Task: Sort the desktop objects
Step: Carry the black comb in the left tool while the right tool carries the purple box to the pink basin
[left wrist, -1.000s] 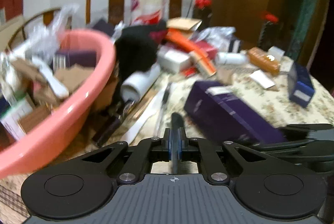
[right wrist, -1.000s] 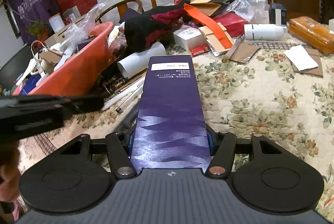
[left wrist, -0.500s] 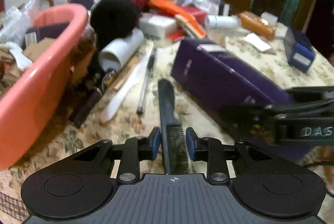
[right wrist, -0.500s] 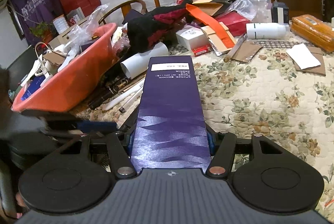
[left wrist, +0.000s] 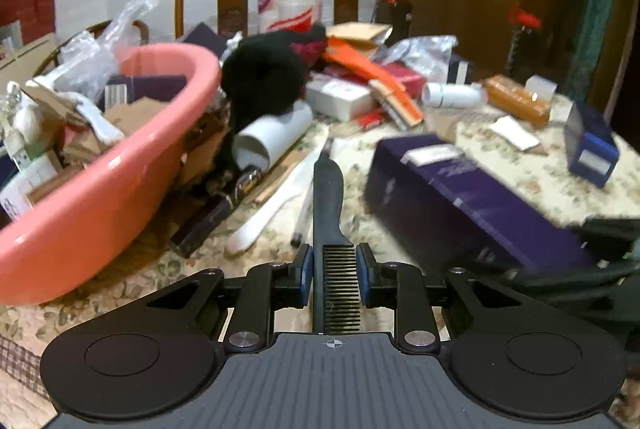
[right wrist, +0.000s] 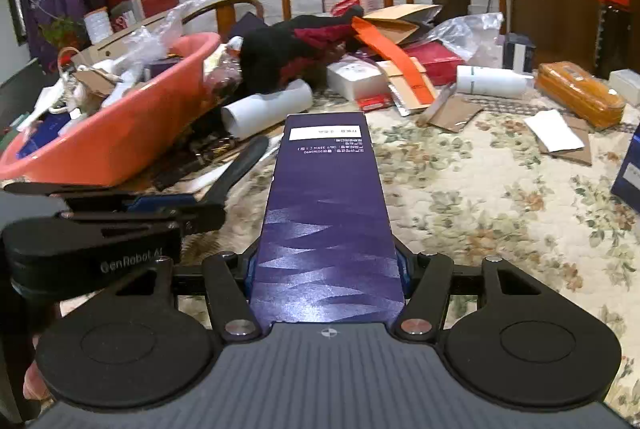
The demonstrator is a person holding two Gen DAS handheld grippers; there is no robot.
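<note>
Left tool (left wrist: 333, 271): pads on either side of the black comb (left wrist: 328, 197); a second ago they were shut tight on its thin edge. The comb now lies flatter, teeth showing, handle pointing away. Grip looks light, likely mid-regrip.
Right tool (right wrist: 327, 271): clamps the purple box (right wrist: 326, 205) as before, unmoved, held over the counter (right wrist: 480, 197).
Left of both: pink basin (left wrist: 120, 189), already part full, rim near the comb.
Farther: white tube (left wrist: 276, 137), black cloth (left wrist: 264, 77), orange strap (left wrist: 372, 73), loose boxes.
Meaning: both items are picked; dropping them in the basin remains.
</note>
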